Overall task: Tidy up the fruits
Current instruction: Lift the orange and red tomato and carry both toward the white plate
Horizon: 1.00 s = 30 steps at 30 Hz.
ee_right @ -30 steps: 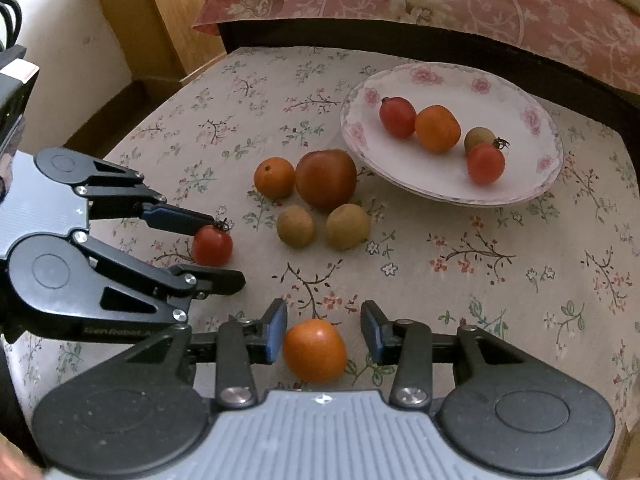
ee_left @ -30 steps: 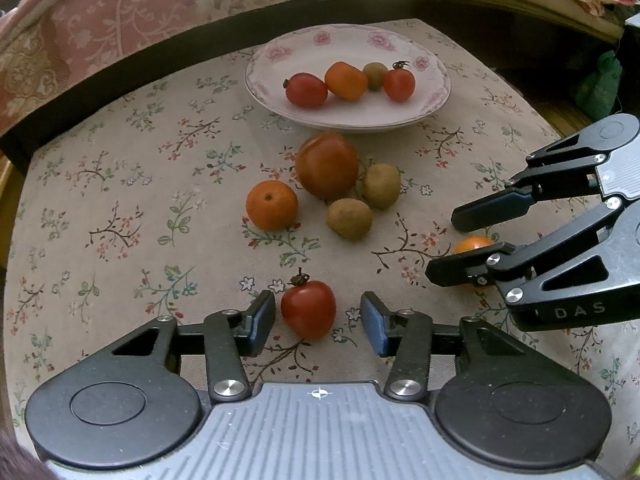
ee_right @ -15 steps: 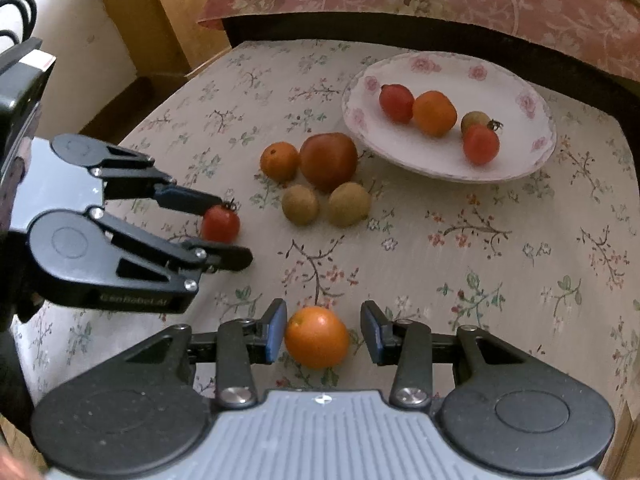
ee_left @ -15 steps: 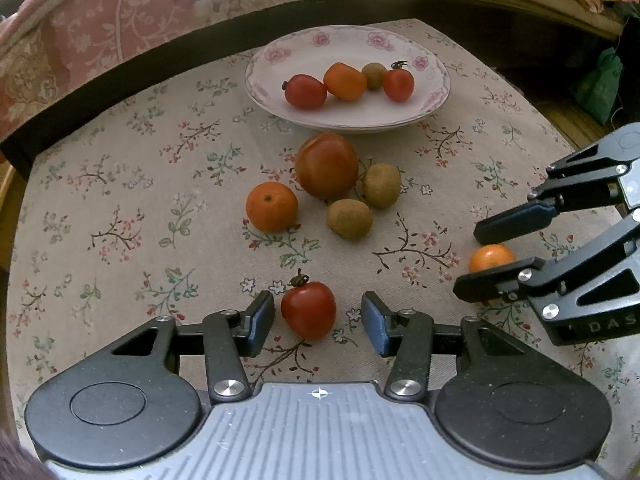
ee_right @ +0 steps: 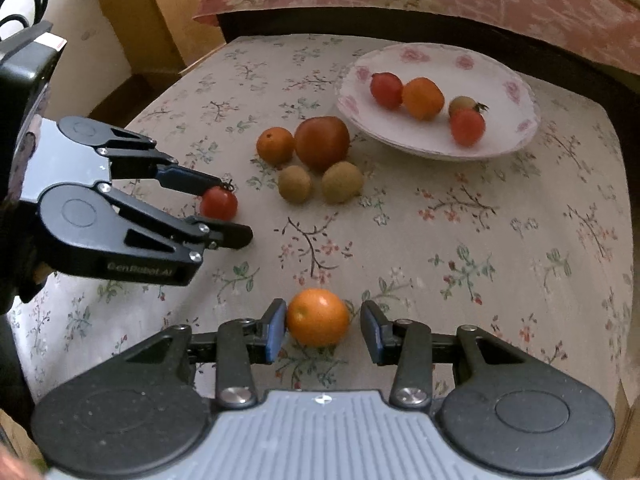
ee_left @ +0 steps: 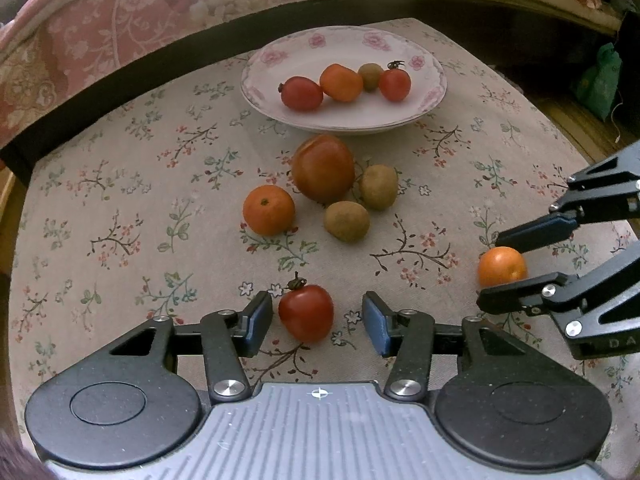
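My left gripper (ee_left: 317, 322) is open, low over the tablecloth, with a red tomato (ee_left: 306, 312) between its fingers and a gap on the tomato's right side. My right gripper (ee_right: 323, 322) is open around an orange (ee_right: 318, 316); its left pad is at the fruit and the right pad stands clear. From the right wrist, the left gripper (ee_right: 236, 210) straddles the tomato (ee_right: 219, 203). The left wrist view shows the right gripper (ee_left: 492, 270) beside the orange (ee_left: 502, 266). The floral plate (ee_left: 360, 114) at the back holds several small fruits.
Loose fruit lies in front of the plate: a big reddish-brown fruit (ee_left: 322, 168), an orange (ee_left: 269, 210) and two brown kiwis (ee_left: 346, 221). A patterned cushion (ee_left: 120, 20) runs behind the table. The table edge drops off at the left (ee_right: 132, 112) towards a wooden cabinet.
In the left wrist view the right gripper has slid to the right, and the orange between its fingers shows more fully. The right wrist view has drawn back from the plate. The left gripper has stayed put.
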Motion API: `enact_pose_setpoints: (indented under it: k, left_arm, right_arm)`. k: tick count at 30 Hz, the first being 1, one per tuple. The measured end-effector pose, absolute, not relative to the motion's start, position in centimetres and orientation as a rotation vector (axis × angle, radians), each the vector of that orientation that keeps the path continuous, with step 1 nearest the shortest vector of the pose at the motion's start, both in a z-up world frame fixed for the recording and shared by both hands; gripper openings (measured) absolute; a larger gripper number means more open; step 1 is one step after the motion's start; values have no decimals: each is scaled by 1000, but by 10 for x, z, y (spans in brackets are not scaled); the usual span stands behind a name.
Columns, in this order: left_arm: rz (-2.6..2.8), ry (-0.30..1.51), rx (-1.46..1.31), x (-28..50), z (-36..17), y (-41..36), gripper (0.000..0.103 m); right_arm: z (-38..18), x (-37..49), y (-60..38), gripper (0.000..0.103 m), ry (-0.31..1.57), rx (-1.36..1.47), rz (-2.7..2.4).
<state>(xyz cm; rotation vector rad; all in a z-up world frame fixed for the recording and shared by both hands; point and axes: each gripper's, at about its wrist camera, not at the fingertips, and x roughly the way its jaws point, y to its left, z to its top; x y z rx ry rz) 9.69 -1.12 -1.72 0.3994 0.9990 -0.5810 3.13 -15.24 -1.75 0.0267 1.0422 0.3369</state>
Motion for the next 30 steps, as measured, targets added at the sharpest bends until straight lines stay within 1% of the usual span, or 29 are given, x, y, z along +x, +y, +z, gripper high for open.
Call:
enact_pose_setpoints:
  k: [7,8,9,10,12,14,30]
  left_arm:
    - [-565,995,400,95,-17,-12,58]
    - [-565,996,397,95,-17,-11,57]
    - [-567,998,391,95,-16,-11,52]
    - [-566,998,389,94,-16,-12,50]
    - [-565,1000,387,94,-15,-12,41]
    - [-568,1009,377,95,-14,-13,36]
    - [-575,978,344,100,-1,-14,35]
  right_arm:
    - [-18,29,-148,40,1023,-7,339]
    - [-19,29,-148,38,1019,-9,338]
    - [-19,30,-148,34,1015,-14,341]
    - [-19,30,-149,33,1015,-12,343]
    - [-18,31,-150,33,1016,2,345]
    - [-18,31,-152,33,1016,11,345]
    - [1,48,-160,33,947,44,312]
